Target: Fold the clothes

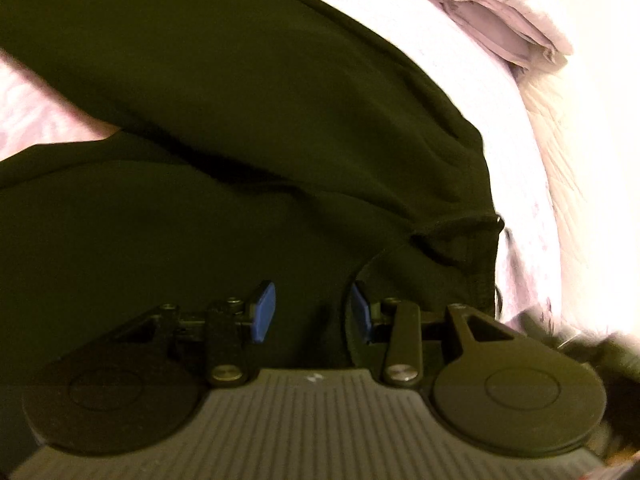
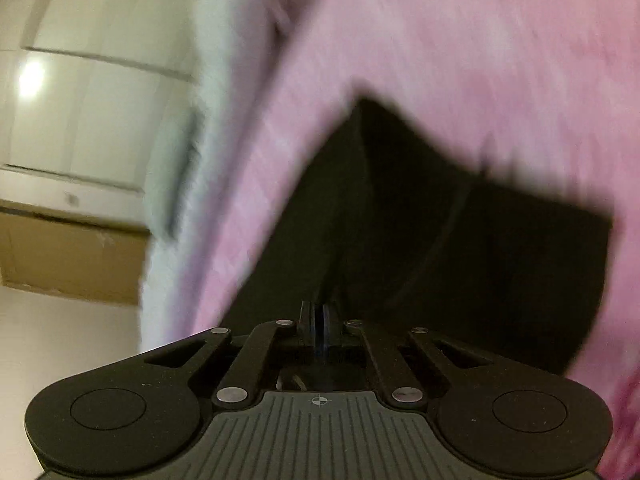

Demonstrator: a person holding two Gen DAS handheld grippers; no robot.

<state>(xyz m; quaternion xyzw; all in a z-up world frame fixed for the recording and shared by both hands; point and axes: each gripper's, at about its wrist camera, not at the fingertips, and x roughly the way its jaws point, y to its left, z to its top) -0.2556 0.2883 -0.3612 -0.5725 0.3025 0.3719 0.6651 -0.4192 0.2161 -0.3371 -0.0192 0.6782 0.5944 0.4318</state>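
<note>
Through the left wrist view, we are hovering our left gripper [image 1: 313, 309], blue pads apart and empty, over the soft, creased dark garment [image 1: 240, 120] lying on the pink bedsheet [image 1: 460, 40]. Through the right wrist view, our right gripper [image 2: 319, 320] is pinching that garment's [image 2: 440, 220] edge, tenting it to fold.

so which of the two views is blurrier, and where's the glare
Right wrist view: heavy motion smear on the pink bedding and the black garment edge; a bright glare spot on the white door. Left wrist view: sharper, but the dark garment is underexposed and the pale bedding at right is blown out.
</note>
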